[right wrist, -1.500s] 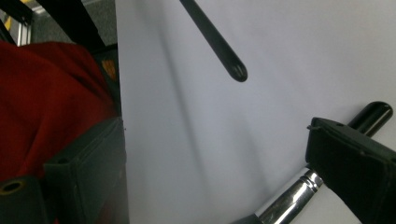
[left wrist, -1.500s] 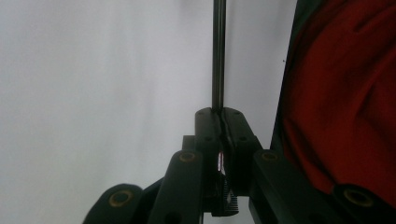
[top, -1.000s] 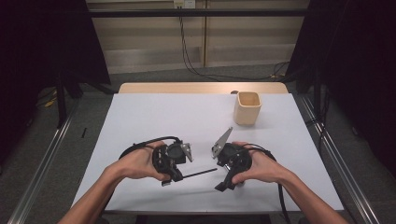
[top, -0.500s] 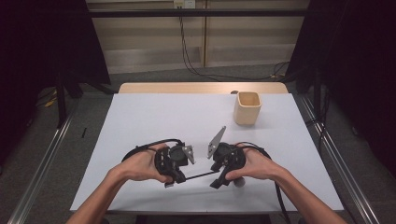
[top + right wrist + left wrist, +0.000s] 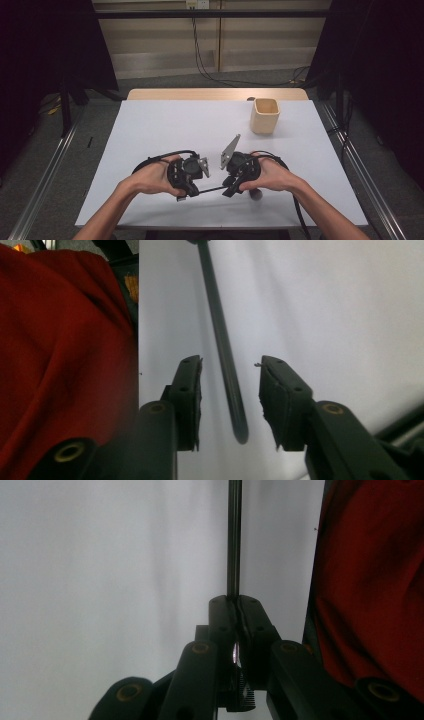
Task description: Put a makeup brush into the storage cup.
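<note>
Rod [image 5: 211,189]: thin, dark, round-sectioned, plain along its length, one end rounded [image 5: 241,435]. Long axis lies nearly level across the near part of the white table [image 5: 165,125], running from the left gripper [image 5: 192,190] to the right gripper [image 5: 229,189], just above the tabletop. Left gripper's jaws are clamped on one end [image 5: 233,587]. Right gripper's jaws have just been closing, pads still apart with the rounded end between them, untouched. Tan cup [image 5: 264,115] stands well apart, far right.

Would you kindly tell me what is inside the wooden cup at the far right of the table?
From the high view, the wooden cup shows an open mouth and bare pale inner walls; nothing sticks out of it. Its bottom is hidden by the near wall, so something small lying there cannot be ruled out.
</note>
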A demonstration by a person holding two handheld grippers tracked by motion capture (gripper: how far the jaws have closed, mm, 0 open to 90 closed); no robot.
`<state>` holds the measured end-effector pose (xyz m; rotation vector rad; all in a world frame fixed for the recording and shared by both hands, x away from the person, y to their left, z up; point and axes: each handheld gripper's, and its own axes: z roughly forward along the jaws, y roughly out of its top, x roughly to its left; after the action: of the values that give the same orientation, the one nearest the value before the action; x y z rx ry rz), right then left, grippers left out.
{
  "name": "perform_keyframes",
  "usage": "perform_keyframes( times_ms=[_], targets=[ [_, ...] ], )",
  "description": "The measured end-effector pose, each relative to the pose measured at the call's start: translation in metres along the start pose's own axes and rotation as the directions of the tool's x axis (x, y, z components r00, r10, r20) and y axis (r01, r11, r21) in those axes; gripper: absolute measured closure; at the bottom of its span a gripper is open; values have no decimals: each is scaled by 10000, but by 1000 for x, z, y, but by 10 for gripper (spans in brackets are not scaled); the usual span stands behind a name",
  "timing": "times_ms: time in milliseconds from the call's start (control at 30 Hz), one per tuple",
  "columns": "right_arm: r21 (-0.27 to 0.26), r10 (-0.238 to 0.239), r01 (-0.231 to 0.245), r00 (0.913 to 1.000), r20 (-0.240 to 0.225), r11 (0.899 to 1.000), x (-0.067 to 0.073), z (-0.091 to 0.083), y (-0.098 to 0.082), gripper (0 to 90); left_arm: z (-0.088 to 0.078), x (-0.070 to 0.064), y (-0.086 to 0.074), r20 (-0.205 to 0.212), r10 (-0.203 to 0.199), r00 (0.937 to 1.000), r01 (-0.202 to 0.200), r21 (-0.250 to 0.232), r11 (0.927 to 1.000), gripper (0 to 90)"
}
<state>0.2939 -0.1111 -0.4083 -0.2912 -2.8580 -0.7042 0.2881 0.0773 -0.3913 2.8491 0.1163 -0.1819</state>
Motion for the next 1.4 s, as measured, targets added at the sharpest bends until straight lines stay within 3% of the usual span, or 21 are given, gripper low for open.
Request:
perform_keyframes(
  times_ms=[167, 200, 267, 400, 533, 633, 733, 833, 900, 1100, 1133, 1167, 1200, 1400],
  targets=[
    [-89, -99, 99, 9999, -18, 9999, 0, 1, 1, 734, 0, 0, 0, 63, 113, 9999, -113, -21, 9999, 858],
    [-50, -55, 55, 10000, -33, 10000, 0, 1, 1, 741, -1, 1, 1, 45, 327, 9995, -327, 144, 9994, 858],
    [-101, -171, 171, 9999, 20, 9998, 0, 1, 1, 757, 2, 0, 0, -62, 102, 9999, -102, -23, 9999, 858],
    [-53, -178, 178, 9998, 58, 9998, 2, 1, 1, 774, 1, 1, 1, 9, 362, 9993, -363, 249, 9990, 858],
    [-93, -172, 172, 9998, 69, 9998, 2, 1, 1, 799, 4, -1, 1, 55, 64, 10000, -64, -8, 10000, 858],
    [-99, -147, 147, 9999, 30, 9998, 1, 2, 1, 818, 4, 1, 2, 86, 354, 9993, -356, 140, 9993, 858],
    [-87, -68, 68, 10000, -44, 9999, 1, 3, 1, 831, 5, -1, 2, 26, 202, 9998, -202, 11, 9998, 858],
    [-119, -141, 140, 9998, -105, 9998, 2, 5, -1, 843, 4, 0, 1, 5, 355, 9994, -355, 99, 9993, 855],
    [-212, -166, 162, 9997, -153, 9996, 1, 6, -2, 848, 5, -1, 1, 13, 163, 9999, -163, -60, 9999, 852],
    [-209, 56, -66, 9989, -469, 9998, 0, 5, -4, 858, 4, 2, -1, -50, 191, 9998, -192, -231, 9995, 840],
    [-265, -9, -3, 9989, -466, 9997, 0, 5, -4, 859, 2, 3, -1, -83, 342, 9994, -343, -152, 9993, 837],
    [-292, 30, -44, 9989, -474, 9996, 0, 4, -4, 859, 3, 3, -1, -56, 114, 9999, -116, -334, 9994, 835],
    [-332, 61, -77, 9989, -463, 9994, 0, 4, -4, 860, 1, 5, -2, -52, 294, 9996, -296, -257, 9992, 833],
    [-542, -157, 139, 9993, -335, 9984, 1, 2, -6, 860, -2, 7, -6, -5, -267, 9996, 264, -1117, 9934, 762]
  ],
)
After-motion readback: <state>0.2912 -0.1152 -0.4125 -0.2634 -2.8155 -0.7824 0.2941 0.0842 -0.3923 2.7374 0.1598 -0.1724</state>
